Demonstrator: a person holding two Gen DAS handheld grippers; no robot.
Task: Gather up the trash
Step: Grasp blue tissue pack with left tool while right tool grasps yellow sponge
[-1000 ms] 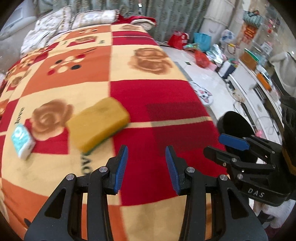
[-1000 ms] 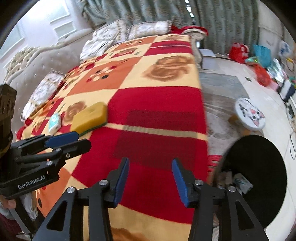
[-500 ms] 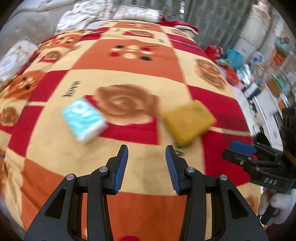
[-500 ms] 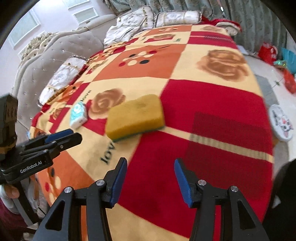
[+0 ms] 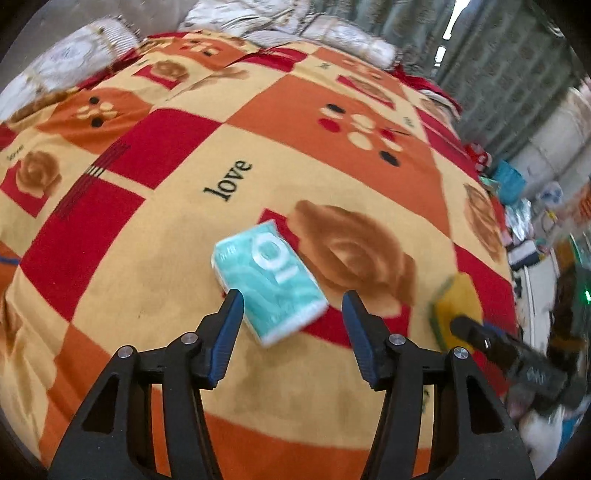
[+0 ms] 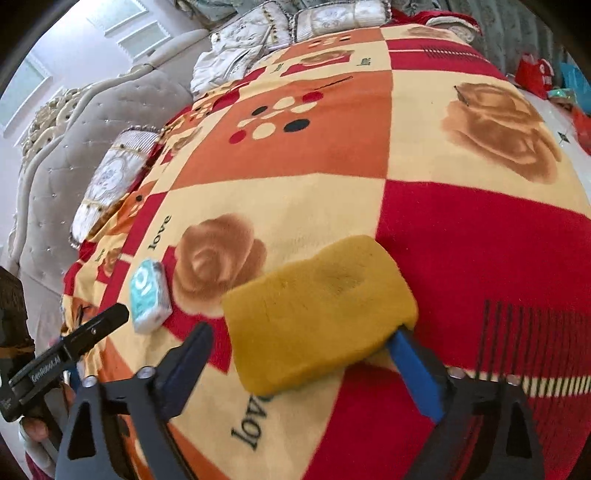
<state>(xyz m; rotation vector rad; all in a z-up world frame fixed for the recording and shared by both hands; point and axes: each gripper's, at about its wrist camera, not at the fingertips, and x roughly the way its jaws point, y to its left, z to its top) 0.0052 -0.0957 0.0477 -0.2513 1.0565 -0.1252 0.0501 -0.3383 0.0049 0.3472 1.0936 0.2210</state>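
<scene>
I have two pieces of trash lying on the blanket (image 6: 480, 236): a teal tissue pack (image 5: 269, 286) and a yellow sponge (image 6: 317, 310), near each other with a brown rose print between them. The pack lies flat, a large white mark like "10" or "OI" on its face; the smaller print is too blurred to read. My left gripper (image 5: 293, 332) has just been opening and its jaws stand apart, the pack's near end between the blue pads (image 5: 227, 332) without either one pressing on it. My right gripper (image 6: 303, 365) has also just been opening and is spread wide, the sponge's near edge between the fingers; the right pad sits just at the sponge's corner, the left one stands clear of it. The blanket reads "love" in black beside the pack and again just under the sponge. The left gripper's side reads "GenRobot.AI" in the right wrist view. Beyond both items the blanket runs open and flat to the pillows (image 6: 332, 16); a padded headboard (image 6: 74, 147) borders one side.
</scene>
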